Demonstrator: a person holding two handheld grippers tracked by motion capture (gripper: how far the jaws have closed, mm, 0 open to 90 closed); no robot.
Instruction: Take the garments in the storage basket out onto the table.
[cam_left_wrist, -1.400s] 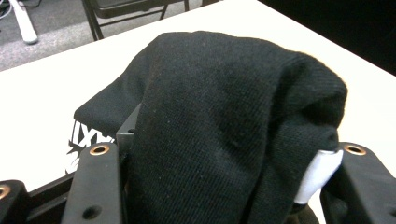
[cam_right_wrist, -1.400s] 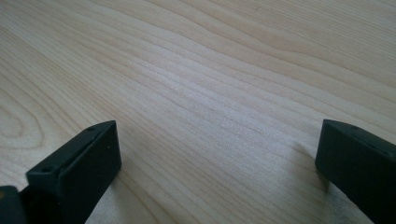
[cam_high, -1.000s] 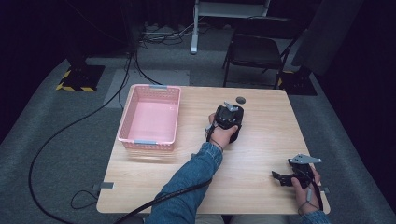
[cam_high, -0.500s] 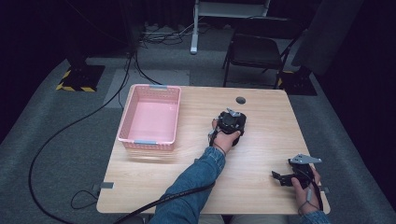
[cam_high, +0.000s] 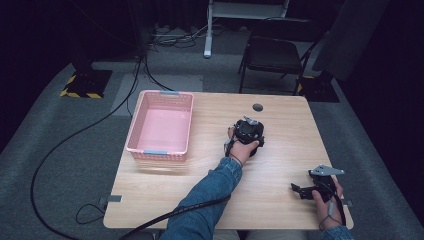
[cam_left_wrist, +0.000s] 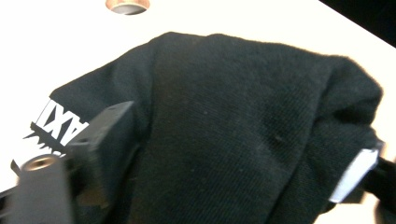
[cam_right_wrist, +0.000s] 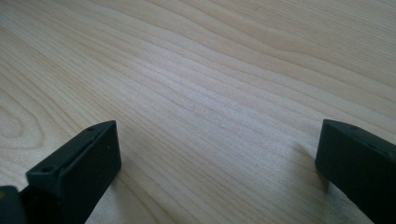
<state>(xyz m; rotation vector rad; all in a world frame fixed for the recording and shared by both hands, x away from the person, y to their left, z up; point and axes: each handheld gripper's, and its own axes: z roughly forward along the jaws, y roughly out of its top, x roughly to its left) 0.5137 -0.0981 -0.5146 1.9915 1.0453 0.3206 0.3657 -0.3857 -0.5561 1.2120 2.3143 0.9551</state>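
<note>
Since the earlier frame, the left gripper (cam_high: 248, 134) has drawn back from the table's far edge, and its jaws have just been opening — they straddle a crumpled black cloth with white lettering (cam_left_wrist: 243, 135) near the grommet hole (cam_high: 258, 107). Near the right front corner, the right gripper (cam_high: 306, 191) rests, jaws wide and empty.

Pink basket (cam_high: 161, 127) as landmark: stands at table (cam_high: 280, 200) left-rear corner, walls block low pass there. Bare wood in front of basket and between basket and left gripper (cam_high: 248, 131), passable. Black cloth (cam_left_wrist: 243, 130) bunched right of basket, between left jaws. Far right of basket, front: right gripper (cam_high: 300, 191), 2 jaws wide apart over bare wood.
</note>
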